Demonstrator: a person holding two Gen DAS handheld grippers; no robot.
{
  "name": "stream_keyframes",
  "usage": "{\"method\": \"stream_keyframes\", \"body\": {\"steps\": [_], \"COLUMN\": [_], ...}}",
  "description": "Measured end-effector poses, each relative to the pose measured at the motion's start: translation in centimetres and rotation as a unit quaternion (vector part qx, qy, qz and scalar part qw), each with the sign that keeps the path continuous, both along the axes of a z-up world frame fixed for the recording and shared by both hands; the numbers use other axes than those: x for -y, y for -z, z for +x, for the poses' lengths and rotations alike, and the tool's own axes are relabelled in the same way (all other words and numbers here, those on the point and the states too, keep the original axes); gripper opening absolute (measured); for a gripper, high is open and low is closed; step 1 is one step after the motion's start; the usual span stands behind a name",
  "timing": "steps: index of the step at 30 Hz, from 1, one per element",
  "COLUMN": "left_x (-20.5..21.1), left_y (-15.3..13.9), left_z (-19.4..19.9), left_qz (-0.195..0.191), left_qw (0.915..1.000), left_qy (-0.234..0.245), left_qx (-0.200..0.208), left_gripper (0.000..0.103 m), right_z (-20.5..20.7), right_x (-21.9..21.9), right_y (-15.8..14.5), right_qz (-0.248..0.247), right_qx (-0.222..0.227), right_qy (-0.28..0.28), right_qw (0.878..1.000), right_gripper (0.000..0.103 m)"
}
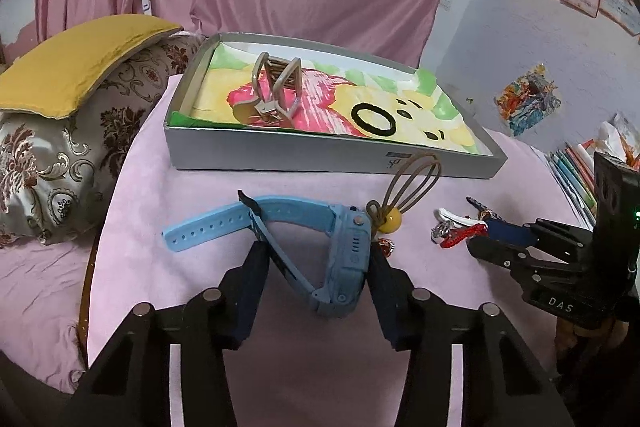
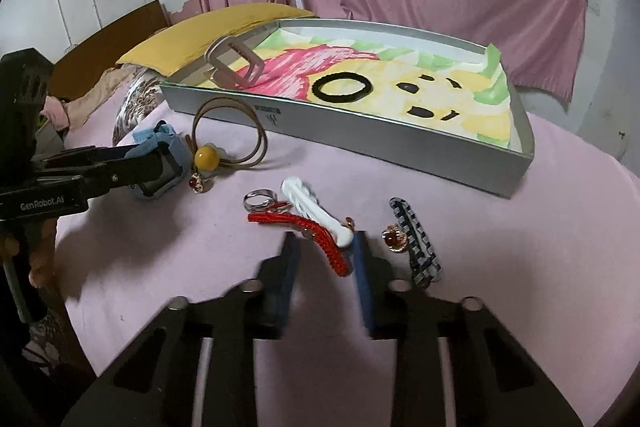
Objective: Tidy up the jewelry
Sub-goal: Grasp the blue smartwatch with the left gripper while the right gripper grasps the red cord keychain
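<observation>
Done: clip [image 1: 272, 91] and black band [image 1: 374, 121] in box [image 1: 320, 155], upper middle | Left: watch [image 1: 320, 247], hair tie [image 1: 404, 195], ring [image 2: 260, 199], red cord [image 2: 316, 239] lower middle | left gripper [image 1: 316, 267] clamped on watch | right gripper [image 2: 324, 259] apart around red cord

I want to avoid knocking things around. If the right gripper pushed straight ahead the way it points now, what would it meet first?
Probably the red cord bracelet and the white hair clip crossing it; both already lie between the open jaws of the right gripper. Farther on stands the tray. Depth is uncertain.
</observation>
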State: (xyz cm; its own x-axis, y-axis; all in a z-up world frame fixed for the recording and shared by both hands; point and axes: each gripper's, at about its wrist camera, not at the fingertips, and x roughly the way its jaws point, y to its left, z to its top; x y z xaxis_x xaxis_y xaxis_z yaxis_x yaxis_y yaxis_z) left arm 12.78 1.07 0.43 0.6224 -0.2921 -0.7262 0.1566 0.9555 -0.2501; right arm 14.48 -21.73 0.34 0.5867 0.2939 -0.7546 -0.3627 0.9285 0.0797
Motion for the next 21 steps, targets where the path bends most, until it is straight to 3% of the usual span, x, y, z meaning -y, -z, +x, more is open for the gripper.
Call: {"method": "stream_keyframes", "body": {"steps": [5,12,17,21], "left_x": [0.4,1.1,1.6,1.3], "left_y": [-0.2,-0.5,-0.5,-0.3], "left_z": [0.0,-0.4,-1.2,-2.6], "left_qz": [0.006,0.012,0.016,-0.004], "left_qw": [1.0000,0.9999,0.9998,1.0000], "left_qy": [0.003,0.008,0.009,-0.003], "left_qx": [-0.003,-0.005,-0.001,0.008], "left_gripper": [0.039,0.026,0.024,0.022], "right_z": [-0.4,-1.1,-1.9,-2.8], "right_x": [-0.2,0.5,0.6,0.5], "right_y": [0.1,0.2,0.2,-0.1], "right_qz": [-0.005,0.003,0.012,0.025], "right_qx": [0.003,0.003,-0.002,0.011], "right_qy": [0.003,0.010,0.003,-0.001], "right_qw": [1.000,1.000,1.000,1.000], "right_gripper": [0.008,0.006,0.006,0.005]}}
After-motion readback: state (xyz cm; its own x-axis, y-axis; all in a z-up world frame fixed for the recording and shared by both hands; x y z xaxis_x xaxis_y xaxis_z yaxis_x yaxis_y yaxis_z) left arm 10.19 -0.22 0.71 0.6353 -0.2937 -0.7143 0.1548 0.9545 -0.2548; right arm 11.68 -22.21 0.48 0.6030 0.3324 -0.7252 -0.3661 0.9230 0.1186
